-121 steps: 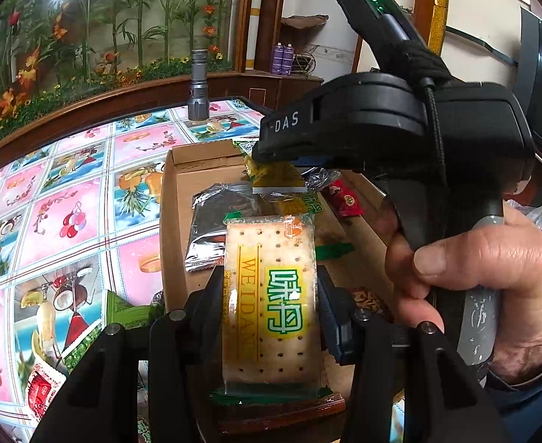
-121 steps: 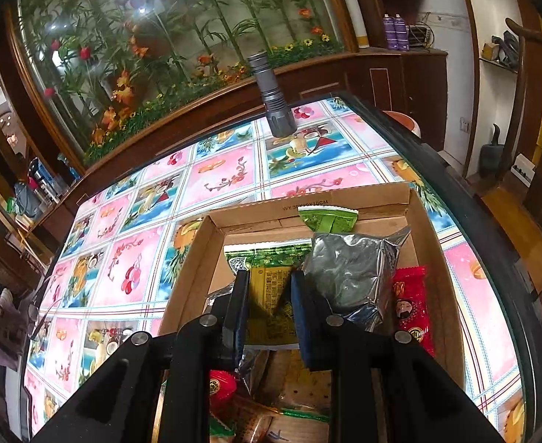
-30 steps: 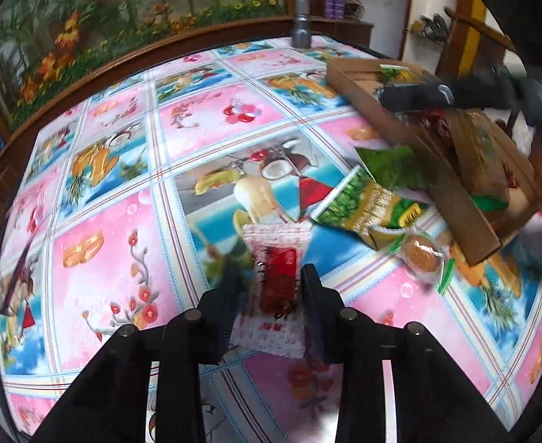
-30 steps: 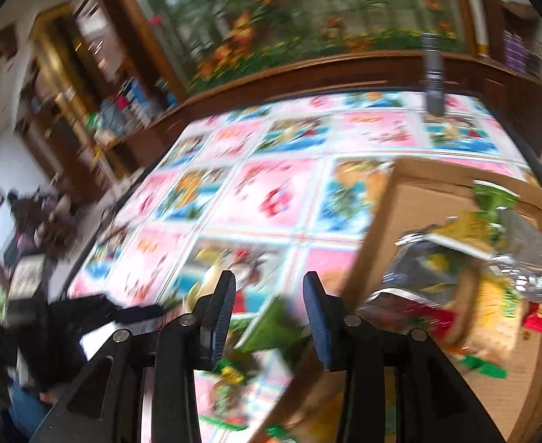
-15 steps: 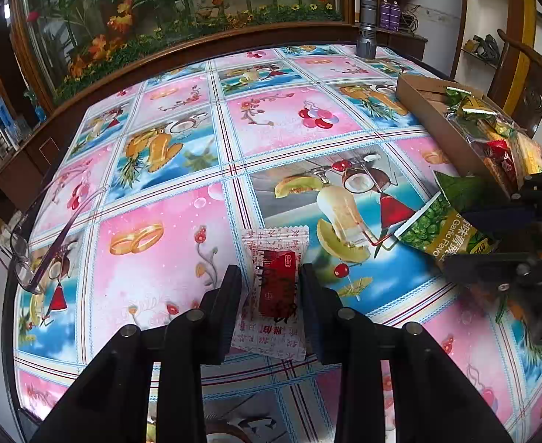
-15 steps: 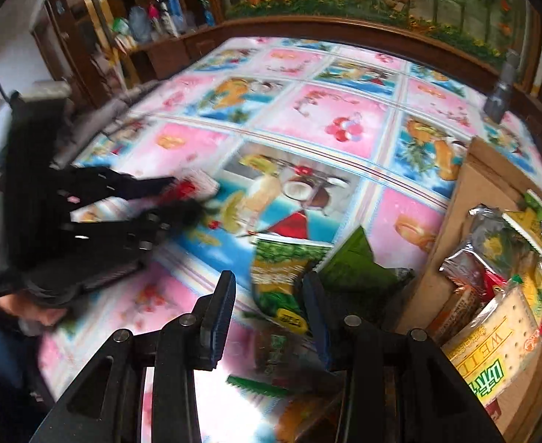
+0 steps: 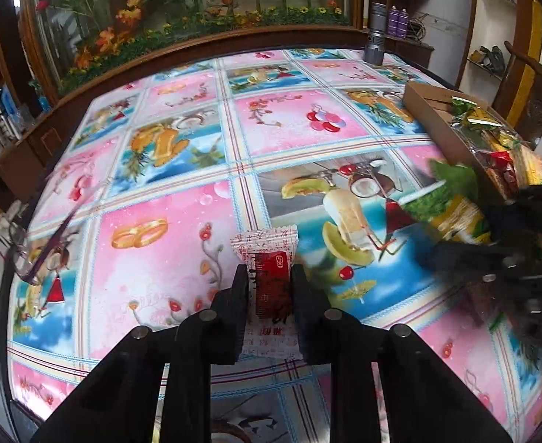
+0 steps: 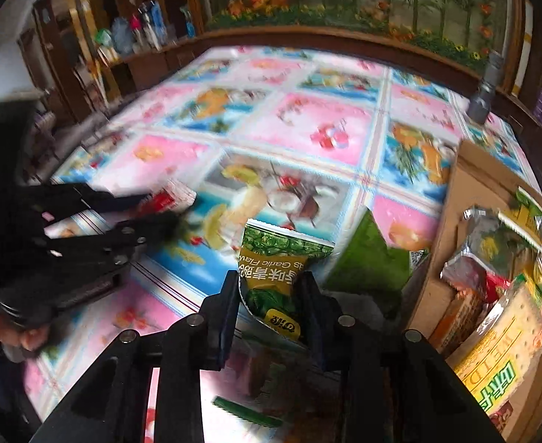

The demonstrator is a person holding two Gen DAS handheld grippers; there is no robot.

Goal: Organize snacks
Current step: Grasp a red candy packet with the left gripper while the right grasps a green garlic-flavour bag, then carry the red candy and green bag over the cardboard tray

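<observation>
Left hand-held gripper [image 7: 269, 277] clamped on red-and-white candy sachet [image 7: 267, 258], jaws just closing, sachet flat on fruit-print worktop [image 7: 160, 221]. Right hand-held gripper [image 8: 271, 288] closing onto green garlic pea packet [image 8: 274, 262], pads at its sides, packet on worktop just beside cardboard box [image 8: 466, 184]. Cracker pack [image 8: 507, 350] and foil snacks inside box. Flashlight [image 7: 376, 40] upright at far edge.

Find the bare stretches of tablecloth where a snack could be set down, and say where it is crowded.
Free: the table between the red-and-white sachet and the flashlight, and its left side toward the glasses. Crowded: the cardboard box and the green packets beside it.
</observation>
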